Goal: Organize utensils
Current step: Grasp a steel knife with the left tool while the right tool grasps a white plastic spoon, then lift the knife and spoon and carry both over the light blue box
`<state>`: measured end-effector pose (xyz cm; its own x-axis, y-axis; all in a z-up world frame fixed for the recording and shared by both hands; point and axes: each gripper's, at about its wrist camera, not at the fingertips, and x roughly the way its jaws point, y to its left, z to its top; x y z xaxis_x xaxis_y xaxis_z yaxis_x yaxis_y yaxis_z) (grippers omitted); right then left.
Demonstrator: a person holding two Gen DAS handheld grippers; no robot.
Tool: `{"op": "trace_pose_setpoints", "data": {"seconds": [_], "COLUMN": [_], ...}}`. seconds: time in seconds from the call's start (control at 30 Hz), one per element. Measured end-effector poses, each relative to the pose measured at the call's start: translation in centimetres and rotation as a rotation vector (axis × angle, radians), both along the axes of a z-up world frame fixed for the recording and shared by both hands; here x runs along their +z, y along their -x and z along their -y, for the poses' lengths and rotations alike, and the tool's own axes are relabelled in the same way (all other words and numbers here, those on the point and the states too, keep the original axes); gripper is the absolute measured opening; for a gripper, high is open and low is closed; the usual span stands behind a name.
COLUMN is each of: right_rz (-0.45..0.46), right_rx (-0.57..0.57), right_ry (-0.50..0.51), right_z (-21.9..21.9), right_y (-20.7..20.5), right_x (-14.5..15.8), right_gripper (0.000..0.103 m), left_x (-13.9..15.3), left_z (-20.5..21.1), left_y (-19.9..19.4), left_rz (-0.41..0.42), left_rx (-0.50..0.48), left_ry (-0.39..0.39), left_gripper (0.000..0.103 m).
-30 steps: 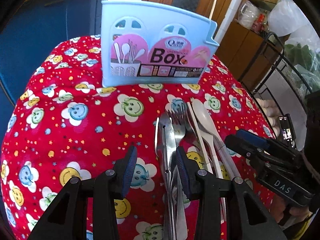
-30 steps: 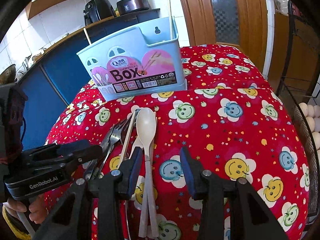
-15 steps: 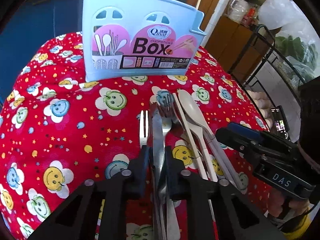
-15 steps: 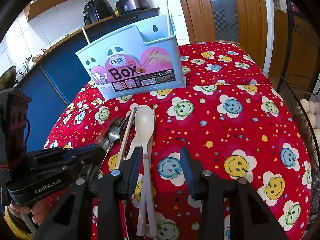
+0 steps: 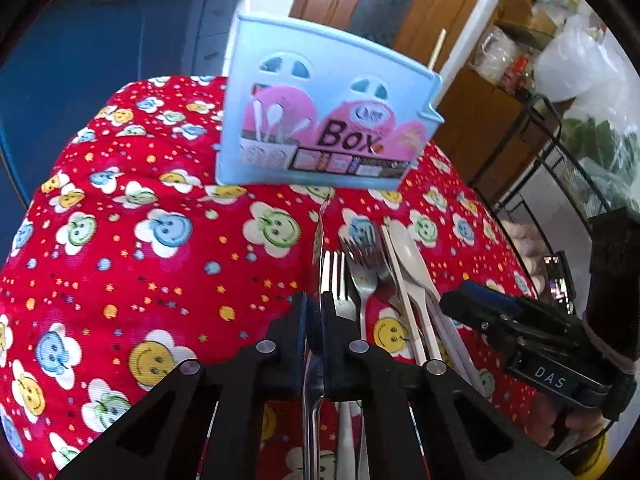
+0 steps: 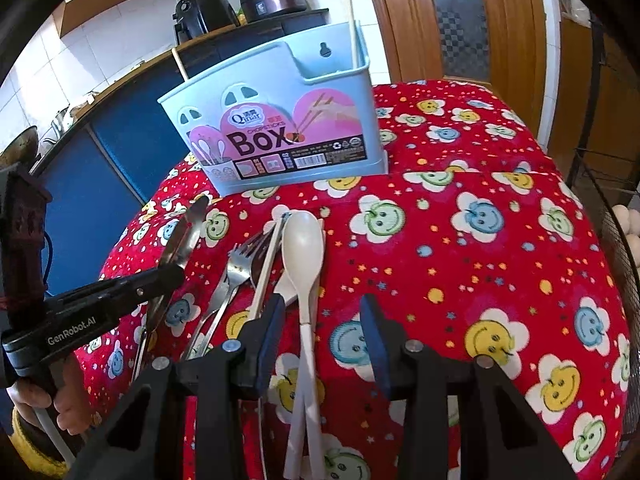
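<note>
1. The left gripper (image 5: 314, 322) has just been closing and is clamped on a metal knife (image 5: 321, 248); in the right wrist view the blade (image 6: 184, 236) is tilted up off the red smiley tablecloth (image 5: 132, 248), gripped mid-length, likely so it balances and can go tip-down into the holder.
2. The remaining utensils lie bunched just beside it: forks (image 5: 356, 268), a chopstick (image 5: 400, 276) and white plastic spoons (image 5: 408, 256), handles toward the person, probably for easy one-by-one picking.
3. The right gripper (image 6: 322, 336) hovers with jaws at a middling gap, holding nothing; a spoon handle (image 6: 308, 336) passes between its pads untouched, seemingly waiting its turn.
4. The blue utensil box (image 6: 280, 120) stands upright at the far side, a chopstick (image 6: 351, 20) already in its narrow right compartment.
</note>
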<state>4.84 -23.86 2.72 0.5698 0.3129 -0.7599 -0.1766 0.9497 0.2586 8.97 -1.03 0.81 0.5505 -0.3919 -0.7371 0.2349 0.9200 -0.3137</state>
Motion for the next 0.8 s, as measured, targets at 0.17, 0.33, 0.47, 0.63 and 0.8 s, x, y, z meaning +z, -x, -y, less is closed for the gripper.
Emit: {"op": "trace_pose_setpoints", "data": {"seconds": [0.17, 0.33, 0.47, 0.63, 0.8], "right_rz": [-0.046, -0.076, -0.099, -0.083, -0.084], "right_rx": [0.036, 0.043, 0.042, 0.055, 0.076], "right_ry": [-0.008, -0.016, -0.011, 0.025, 0.012], "right_z": [-0.7, -1.0, -1.1, -1.4, -1.3], "right_y": [-1.3, -3.0, -4.4, -5.0, -5.8], "right_x": [-0.5, -0.7, -1.3, -1.4, -1.5], "right_gripper": [0.042, 0.042, 0.041, 0.019, 0.012], "left_x": [0.2, 0.4, 0.6, 0.7, 0.6], "left_z": [-1.1, -1.7, -1.8, -1.9, -1.9], "left_y": [-0.1, -0.3, -0.3, -0.4, -0.5], "left_rz": [0.01, 0.012, 0.025, 0.029, 0.03], "left_rx": [0.029, 0.039, 0.041, 0.045, 0.047], "left_ry": [0.036, 0.063, 0.07, 0.075, 0.077], "left_gripper": [0.006, 0.006, 0.006, 0.006, 0.006]}}
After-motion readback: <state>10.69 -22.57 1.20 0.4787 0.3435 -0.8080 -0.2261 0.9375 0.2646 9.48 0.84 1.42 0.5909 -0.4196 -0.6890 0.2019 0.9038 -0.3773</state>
